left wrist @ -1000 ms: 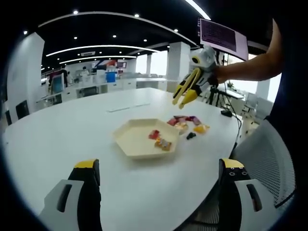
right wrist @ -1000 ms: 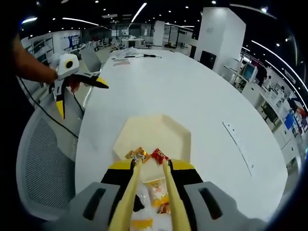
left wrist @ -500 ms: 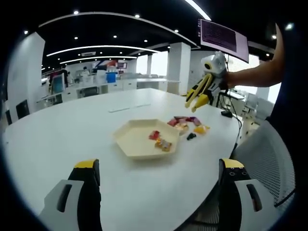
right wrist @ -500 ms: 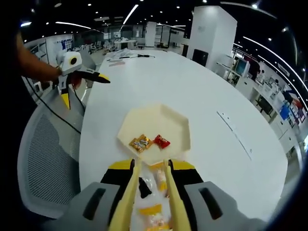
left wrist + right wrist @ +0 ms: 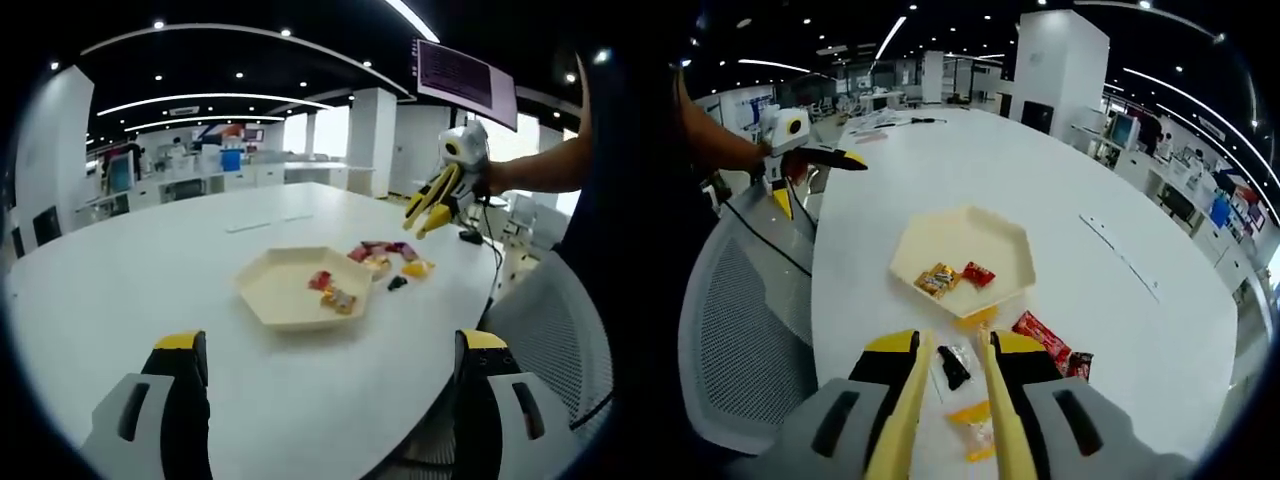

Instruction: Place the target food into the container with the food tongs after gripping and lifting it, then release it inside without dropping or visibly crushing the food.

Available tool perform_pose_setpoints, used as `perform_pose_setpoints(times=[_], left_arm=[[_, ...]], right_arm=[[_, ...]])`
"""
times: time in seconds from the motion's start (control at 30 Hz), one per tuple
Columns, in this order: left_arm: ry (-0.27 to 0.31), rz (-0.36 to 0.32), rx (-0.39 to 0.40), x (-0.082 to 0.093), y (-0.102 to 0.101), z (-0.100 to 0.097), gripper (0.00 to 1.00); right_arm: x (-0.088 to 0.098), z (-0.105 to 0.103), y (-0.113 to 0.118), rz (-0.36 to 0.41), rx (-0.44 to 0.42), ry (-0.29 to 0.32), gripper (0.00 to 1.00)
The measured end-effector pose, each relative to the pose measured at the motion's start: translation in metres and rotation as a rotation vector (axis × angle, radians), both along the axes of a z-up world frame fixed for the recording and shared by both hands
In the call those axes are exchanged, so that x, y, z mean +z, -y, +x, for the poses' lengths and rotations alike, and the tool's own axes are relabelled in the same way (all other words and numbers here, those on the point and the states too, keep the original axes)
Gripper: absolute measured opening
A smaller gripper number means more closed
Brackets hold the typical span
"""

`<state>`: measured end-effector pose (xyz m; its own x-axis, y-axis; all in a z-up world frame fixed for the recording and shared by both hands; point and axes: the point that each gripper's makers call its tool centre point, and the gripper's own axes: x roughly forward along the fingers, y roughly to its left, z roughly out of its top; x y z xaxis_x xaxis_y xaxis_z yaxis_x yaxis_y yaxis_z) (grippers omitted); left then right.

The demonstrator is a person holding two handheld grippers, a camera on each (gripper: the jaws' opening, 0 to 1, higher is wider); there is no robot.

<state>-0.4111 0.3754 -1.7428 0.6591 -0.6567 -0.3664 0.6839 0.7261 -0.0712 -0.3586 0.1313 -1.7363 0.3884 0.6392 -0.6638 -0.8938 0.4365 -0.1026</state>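
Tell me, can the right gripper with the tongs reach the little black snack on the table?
Probably yes. The right gripper with its yellow tongs hangs above the black snack, which lies bare on the table beside the tray. Nothing is between them.

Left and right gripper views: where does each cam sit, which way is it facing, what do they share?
Left gripper view: rides the left gripper, low over the near edge of the white table, facing the hexagonal tray across it; own open jaws at bottom, the right gripper and a forearm upper right.
Right gripper view: rides the right gripper, raised, looking down along the yellow tongs at loose snack packets and the tray; the left gripper shows upper left.
Shared: tray holding two packets, table, loose packets, each other's gripper.
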Motion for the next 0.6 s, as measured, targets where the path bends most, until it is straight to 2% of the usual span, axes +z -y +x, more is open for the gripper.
perform_pose_setpoints(times=[0.27,0.6], left_arm=[[-0.008,0.002,0.000,-0.0017,0.0000,-0.0003,1.00],[-0.012,0.004,-0.003,-0.0029,0.0002,-0.0007,1.00]], right_arm=[[-0.0051,-0.0064,-0.0042,0.009,-0.002,0.000,0.27],[-0.0074,-0.0030,0.0003,0.004,-0.009,-0.004,0.27]])
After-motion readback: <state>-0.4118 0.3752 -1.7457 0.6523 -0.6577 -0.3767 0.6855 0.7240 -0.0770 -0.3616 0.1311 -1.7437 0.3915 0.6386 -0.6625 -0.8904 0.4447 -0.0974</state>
